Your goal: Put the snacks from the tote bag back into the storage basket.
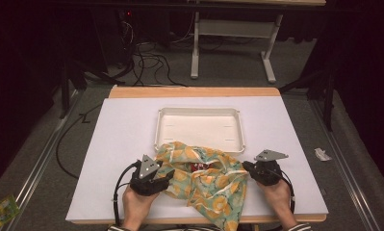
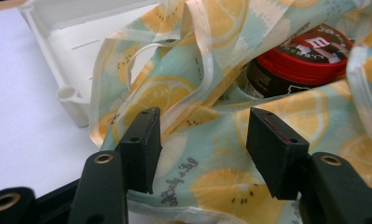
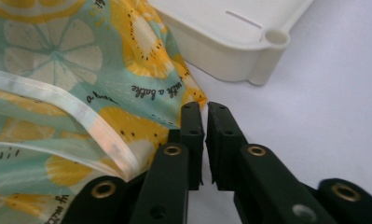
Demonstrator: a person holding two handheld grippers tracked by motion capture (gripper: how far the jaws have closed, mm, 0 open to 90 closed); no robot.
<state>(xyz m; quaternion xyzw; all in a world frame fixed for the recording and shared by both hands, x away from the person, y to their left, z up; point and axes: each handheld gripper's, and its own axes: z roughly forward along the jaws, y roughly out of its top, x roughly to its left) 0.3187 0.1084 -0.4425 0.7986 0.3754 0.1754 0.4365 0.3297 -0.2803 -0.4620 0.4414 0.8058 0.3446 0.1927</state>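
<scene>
On the near half of the white table (image 1: 122,139), a lemon-print bag (image 1: 204,180) lies crumpled, its far edge draped over the front rim of the white tray (image 1: 199,111). It's thin, floppy fabric, so it'll probably slump wherever you let go, and the pale trim (image 2: 202,56) along the mouth looks like the firmest place to pinch. A red-lidded tub (image 2: 309,56) sits inside, so I'd guess some weight there. Left gripper (image 2: 202,135) is spread wide over the cloth, grabbing nothing. Right gripper (image 3: 205,123) is nearly closed beside the bag's edge; can't tell if it's pinching any fabric. That tray rim could snag the cloth.
</scene>
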